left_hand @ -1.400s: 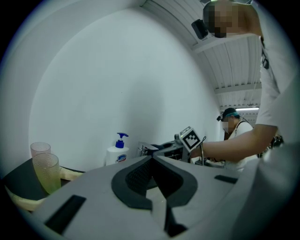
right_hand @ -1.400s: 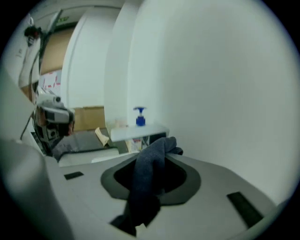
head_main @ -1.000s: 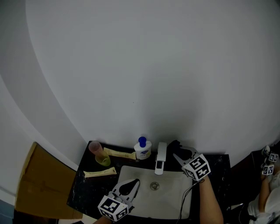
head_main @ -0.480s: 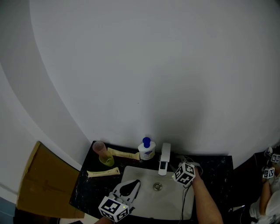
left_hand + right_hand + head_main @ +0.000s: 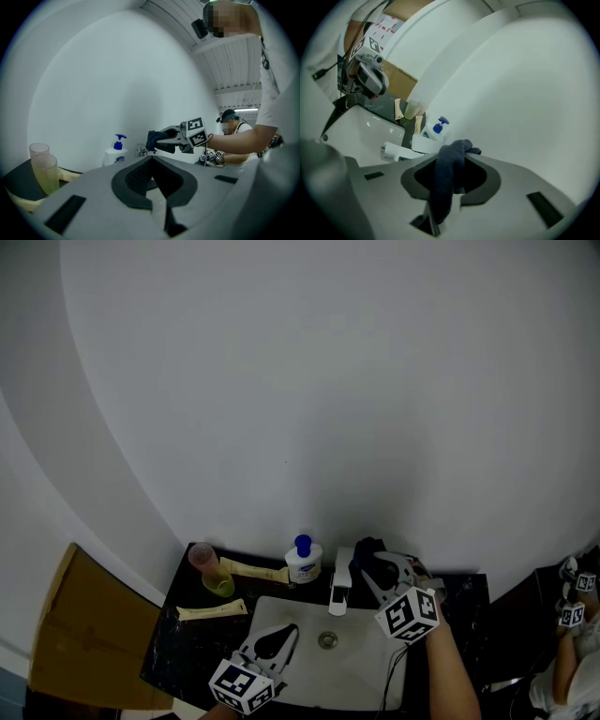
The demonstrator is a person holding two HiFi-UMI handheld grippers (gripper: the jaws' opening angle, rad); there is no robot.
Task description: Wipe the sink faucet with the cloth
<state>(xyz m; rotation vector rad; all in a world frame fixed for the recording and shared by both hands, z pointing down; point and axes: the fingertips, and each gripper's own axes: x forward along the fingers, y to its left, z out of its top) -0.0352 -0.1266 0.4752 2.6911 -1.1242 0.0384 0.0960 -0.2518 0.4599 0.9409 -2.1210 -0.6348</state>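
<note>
A white faucet (image 5: 340,589) stands at the back rim of the white sink (image 5: 281,610). My right gripper (image 5: 367,562) is shut on a dark cloth (image 5: 371,555) and holds it just right of the faucet's rear top; whether cloth and faucet touch is unclear. In the right gripper view the cloth (image 5: 447,178) hangs between the jaws, with the faucet (image 5: 405,151) just beyond. My left gripper (image 5: 292,629) hovers over the basin's front left, shut on nothing. The left gripper view shows the right gripper (image 5: 158,141) with the cloth (image 5: 153,138).
A soap pump bottle (image 5: 303,562) stands left of the faucet. Stacked plastic cups (image 5: 211,570) and two cream tubes (image 5: 214,611) lie on the dark counter (image 5: 178,652). Brown cardboard (image 5: 80,634) leans at the left. Another person's grippers (image 5: 572,601) show at the right edge.
My right gripper with the cloth slid forward along the faucet's right side toward the basin, then came back to the faucet's rear top. The left gripper stayed put.
</note>
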